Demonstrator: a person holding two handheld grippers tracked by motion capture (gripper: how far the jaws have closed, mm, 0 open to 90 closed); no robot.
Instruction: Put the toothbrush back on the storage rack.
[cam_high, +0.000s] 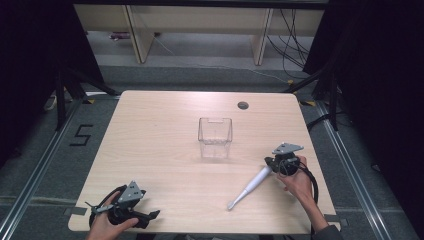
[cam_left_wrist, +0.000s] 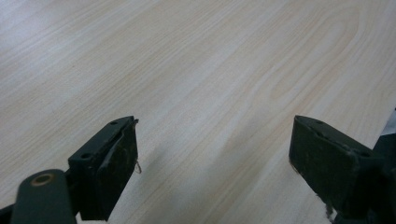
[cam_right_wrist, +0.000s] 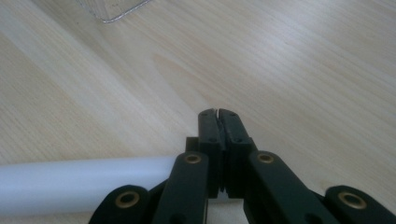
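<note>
My right claw (cam_right_wrist: 218, 112) sat clamped shut, white tube (cam_high: 250, 188) lying just beside it on tabletop (cam_high: 165, 150). Left claw (cam_left_wrist: 212, 158) gaped wide w/ nothing between, well apart from tube.

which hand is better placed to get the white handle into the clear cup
Right, likely. The right gripper is shut at the white handle's end, near the clear cup. The left gripper sits open at the table's near edge, far off.

White wand (cam_right_wrist: 79, 184) cut off by left edge, end behind tongs.
</note>
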